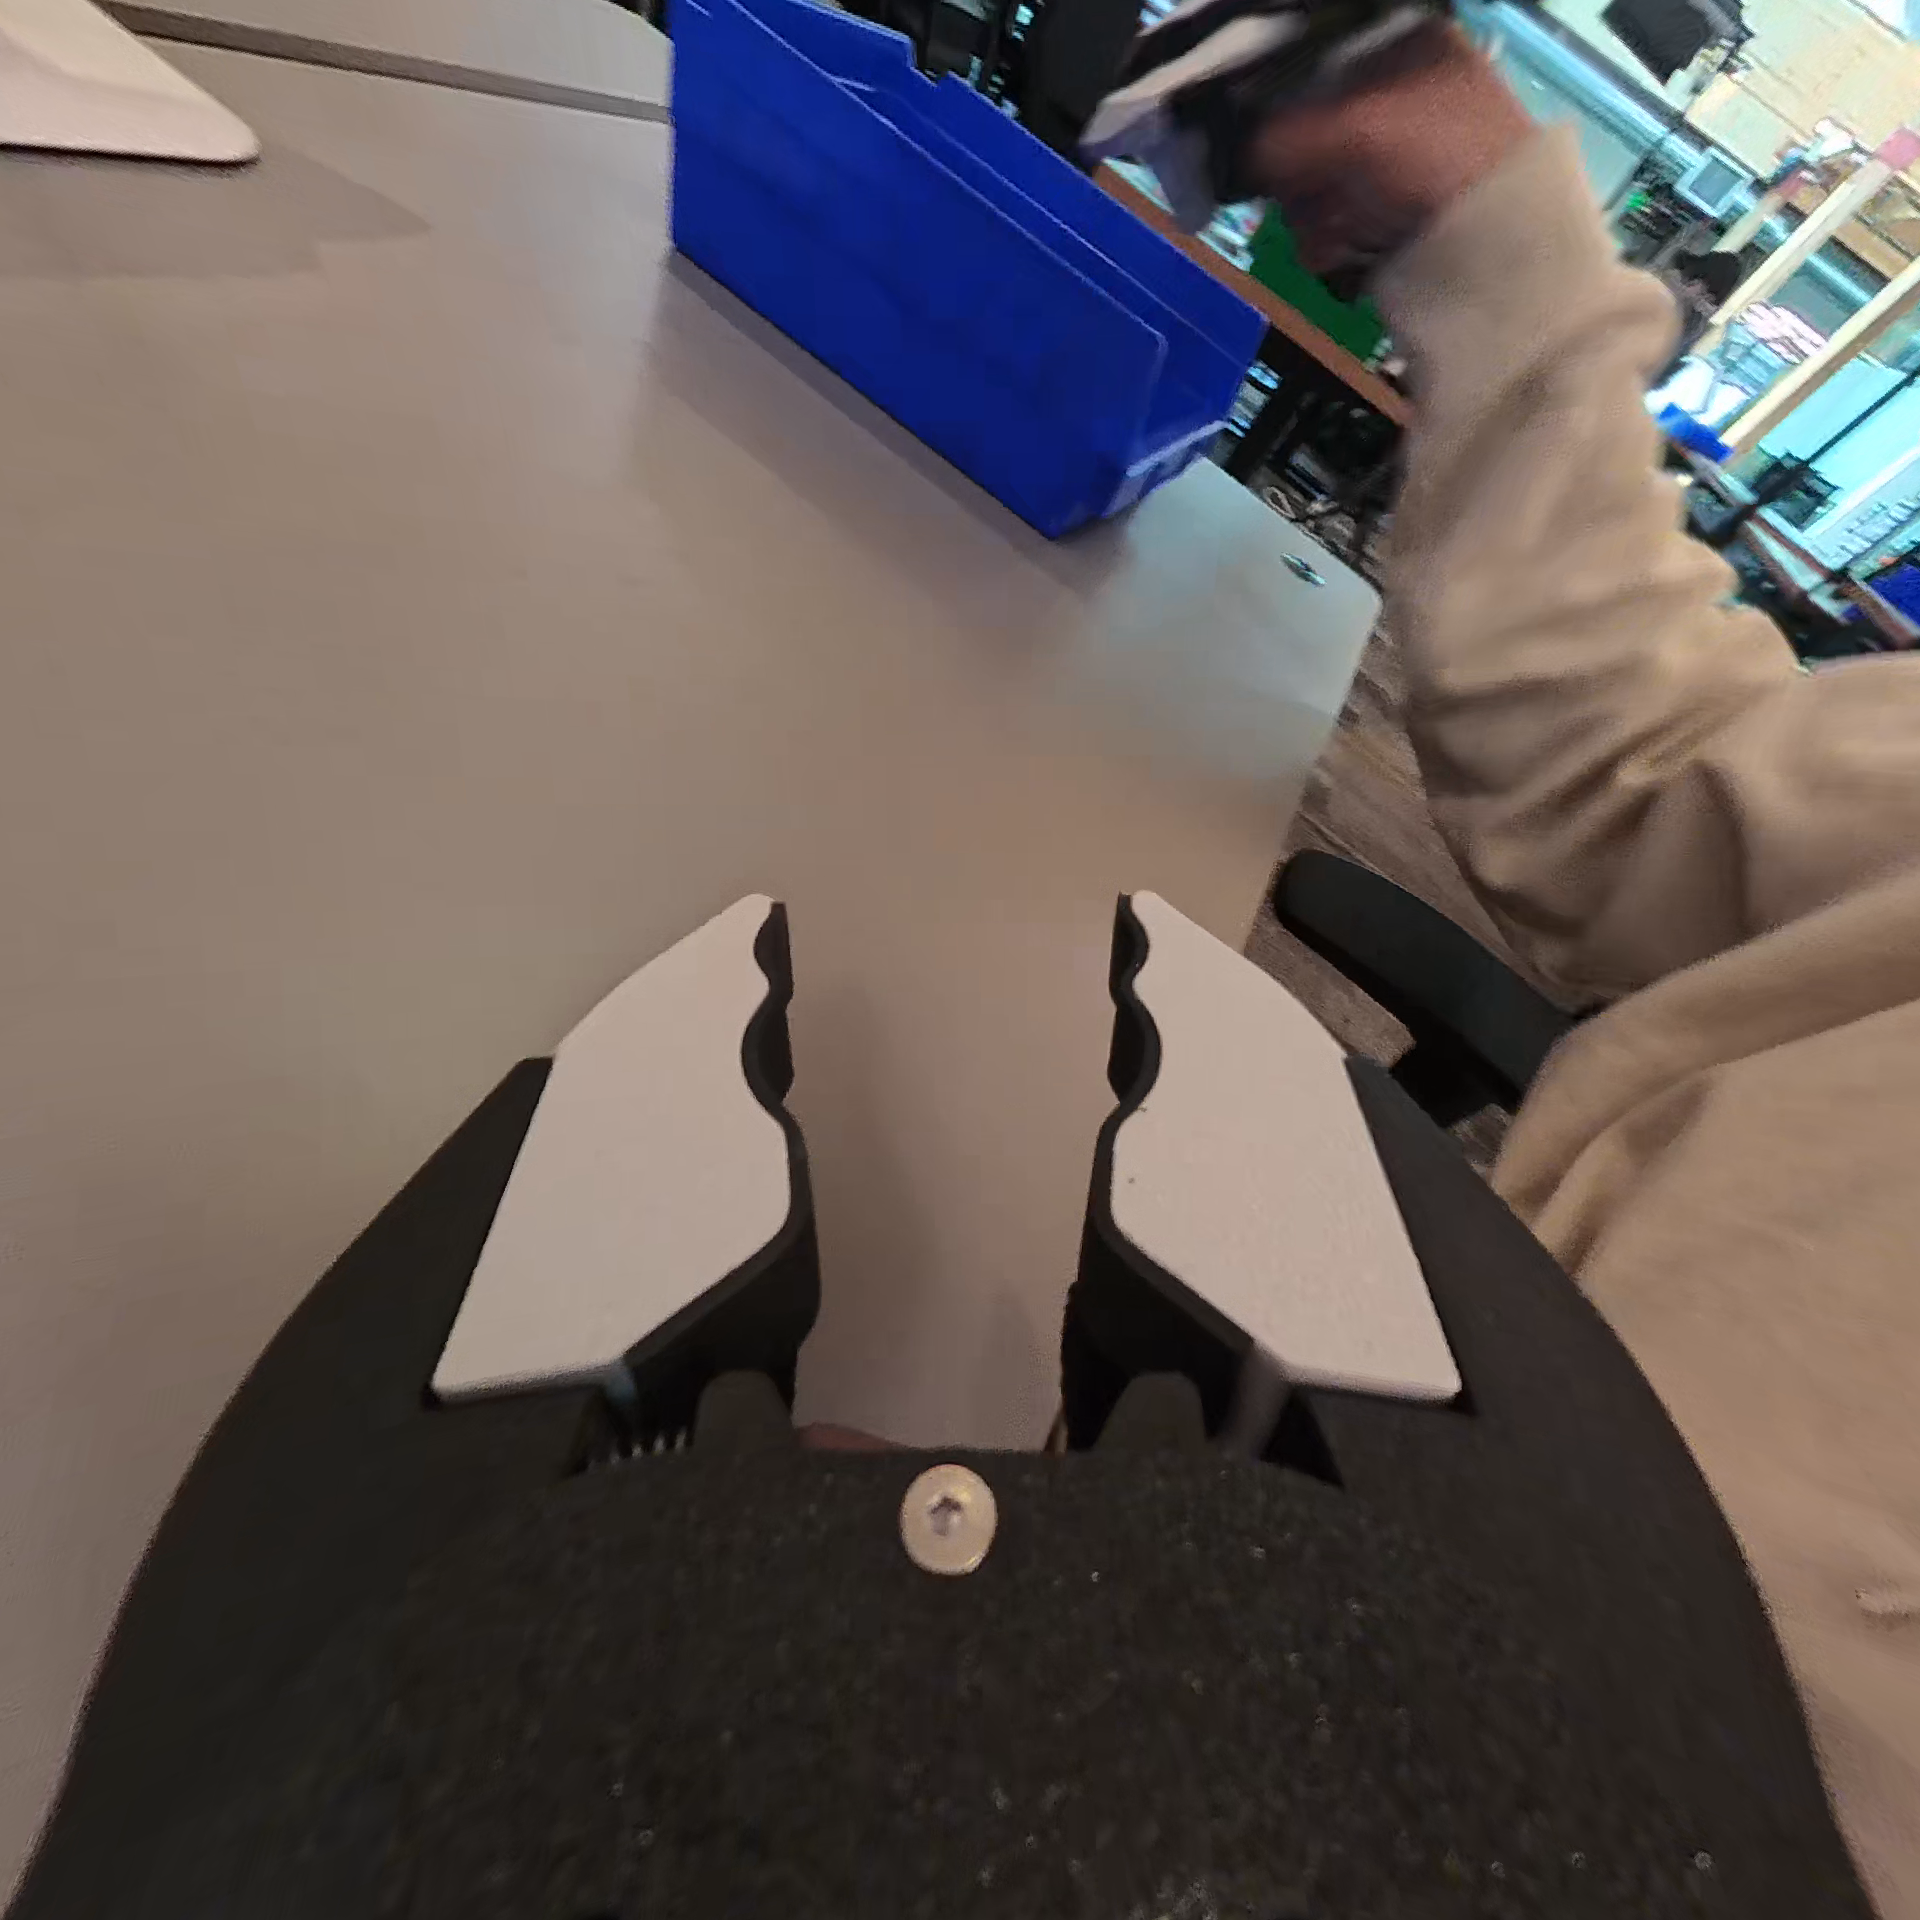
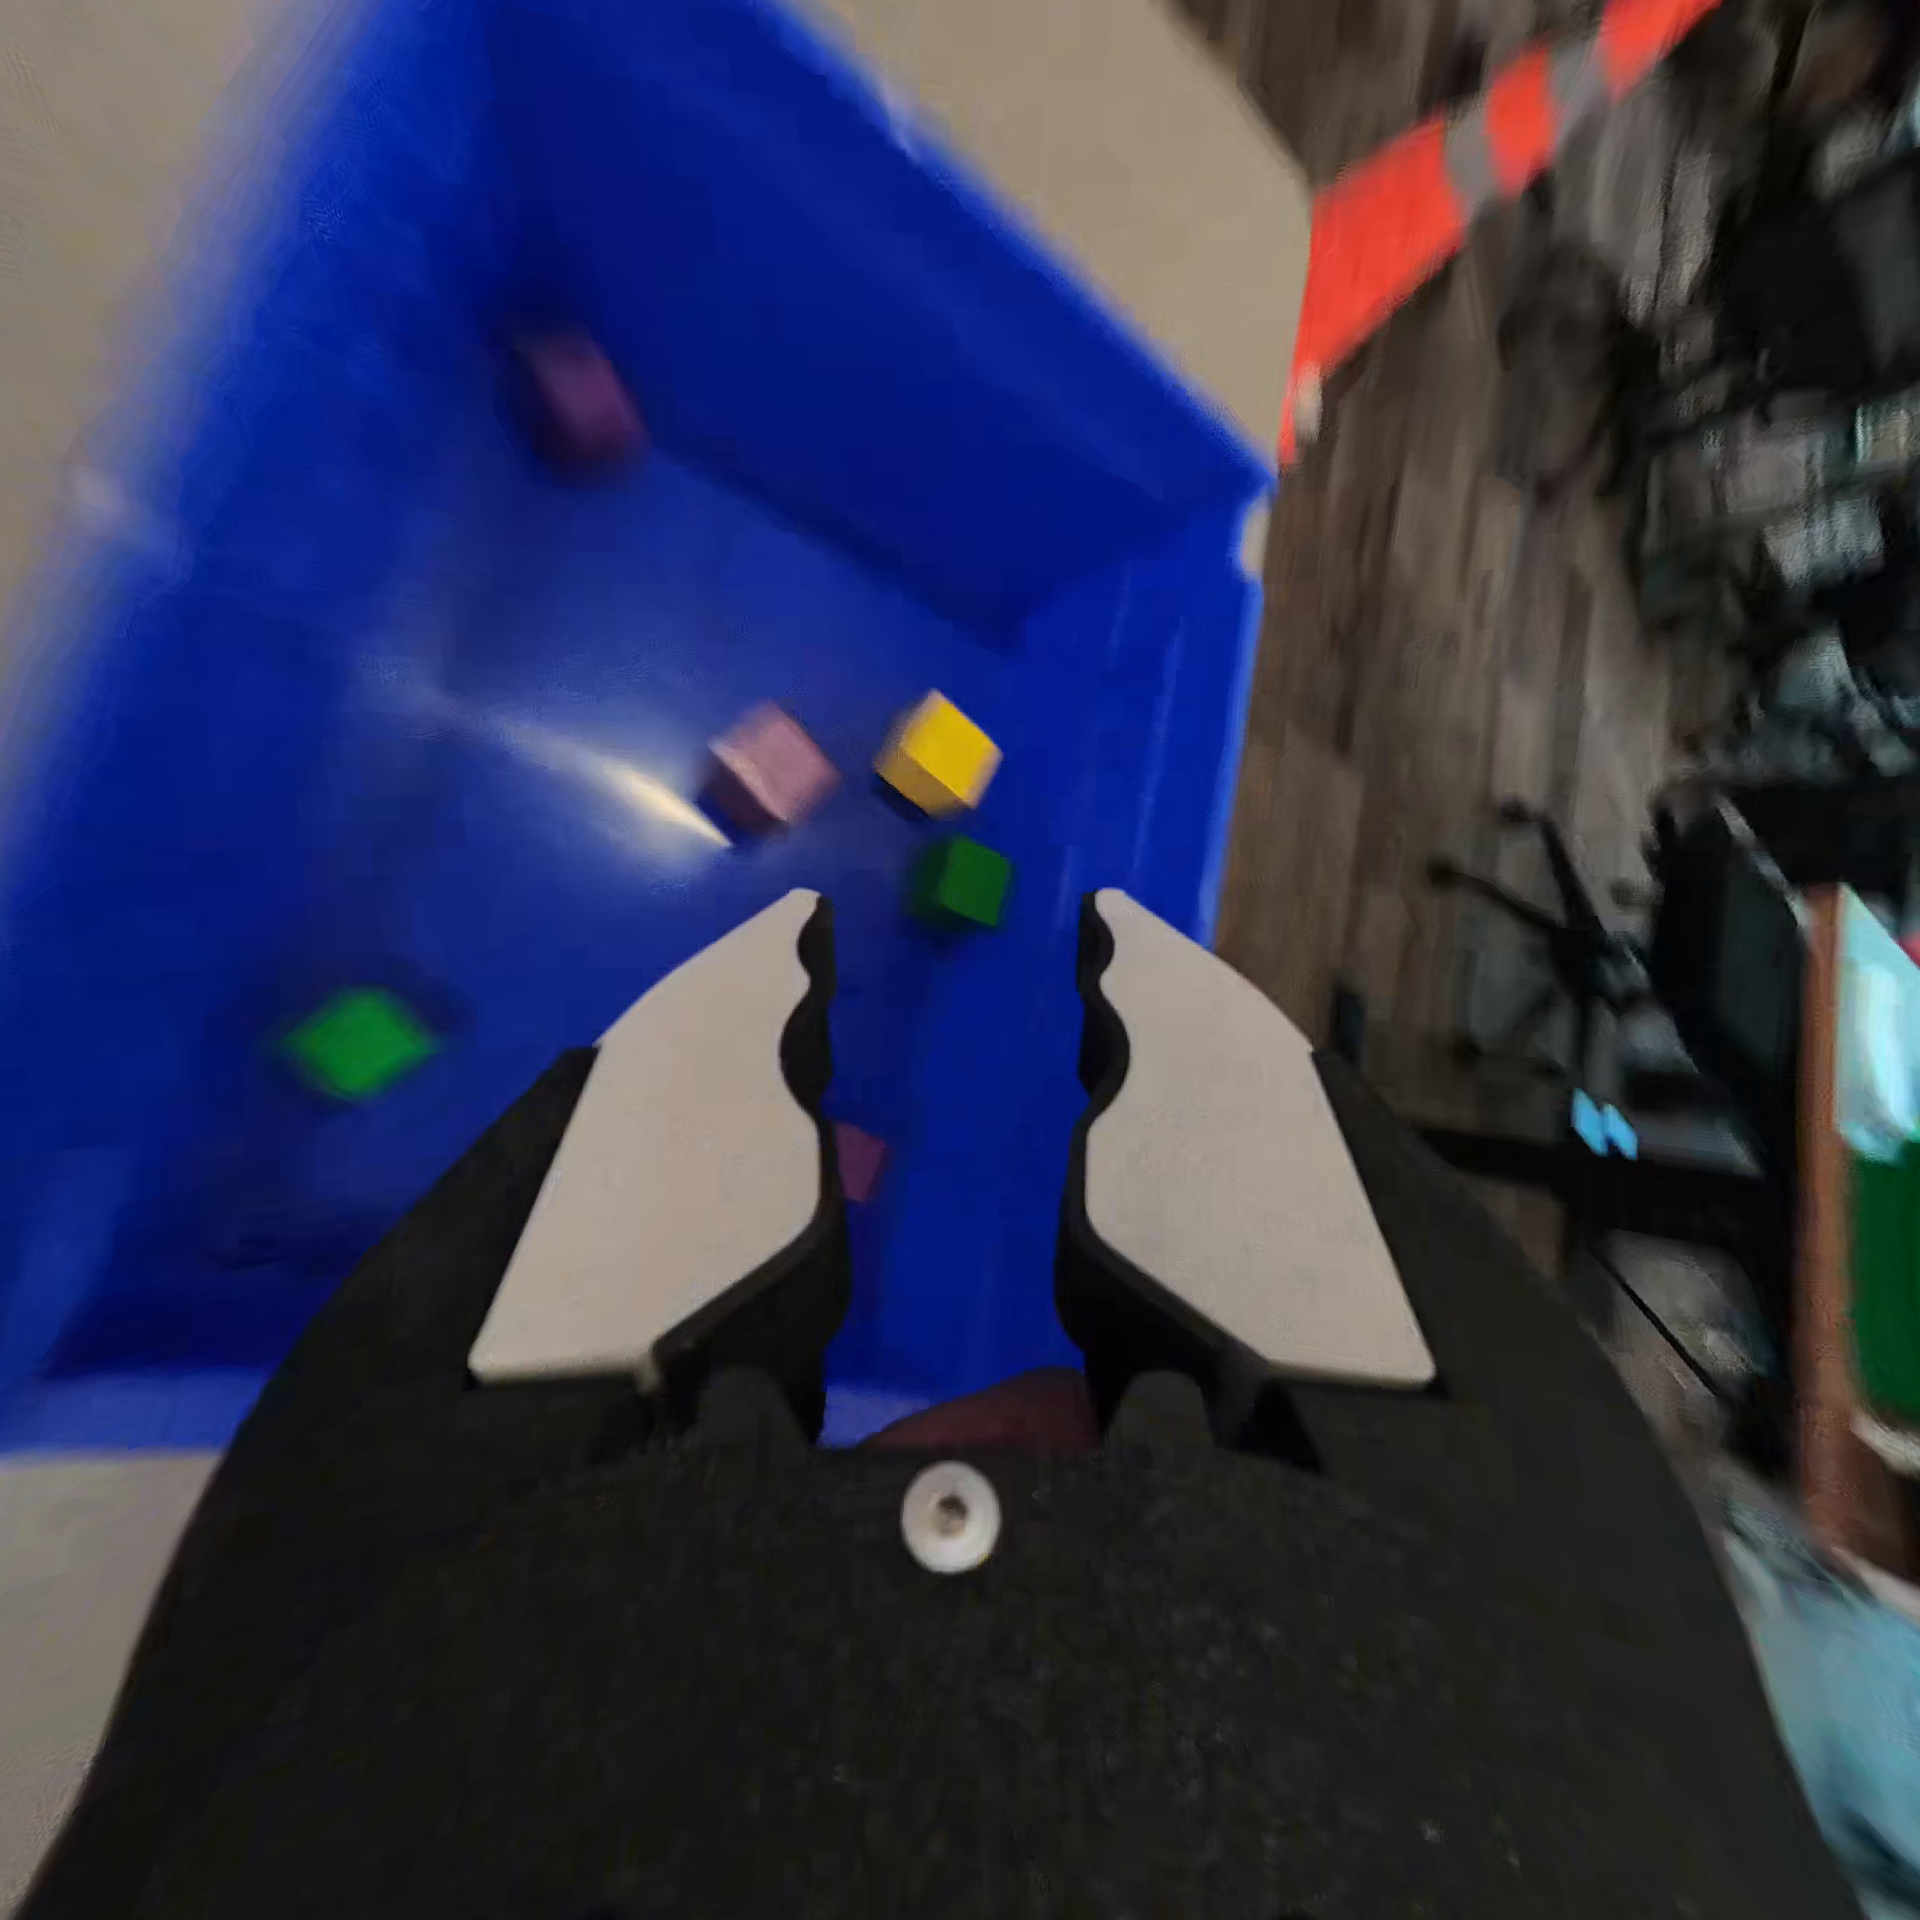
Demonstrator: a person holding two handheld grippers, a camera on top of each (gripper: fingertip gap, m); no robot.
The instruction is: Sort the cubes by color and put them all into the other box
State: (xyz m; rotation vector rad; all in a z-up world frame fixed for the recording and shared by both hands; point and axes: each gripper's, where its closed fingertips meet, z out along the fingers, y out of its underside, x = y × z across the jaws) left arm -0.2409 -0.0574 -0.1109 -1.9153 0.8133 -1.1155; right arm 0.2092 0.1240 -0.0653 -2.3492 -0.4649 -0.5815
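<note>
**Right wrist view: open tongs above a bin of scattered cubes**

Right wrist view looks down into a blue bin (image 2: 436, 644) on a pale table (image 2: 62, 1558). The right gripper (image 2: 954, 914) hangs over the bin's near end with its jaws apart and nothing between them; it touches no cube. The picture is blurred, yet six cubes can be counted on the bin floor: one yellow cube (image 2: 938, 767), two green and three purple. A dark green cube (image 2: 963, 881) sits just below the yellow one, near the fingertips; a brighter green cube (image 2: 358, 1042) lies well apart to the left. A pale purple cube (image 2: 769, 771) rests just beside the yellow one, a darker purple cube (image 2: 582, 400) lies at the far end, and a third purple cube (image 2: 860, 1161) is half hidden behind the left finger.

From the left wrist, the left gripper (image 1: 949, 925) is held above the bare table, jaws likewise spread and empty. Two blue bins (image 1: 914, 260) stand side by side farther along the table, their contents hidden by the walls. A person's cream sleeve (image 1: 1538, 582) reaches up on the right, the hand (image 1: 1382, 135) blurred.

No readable writing or brand shows in either picture.
</note>
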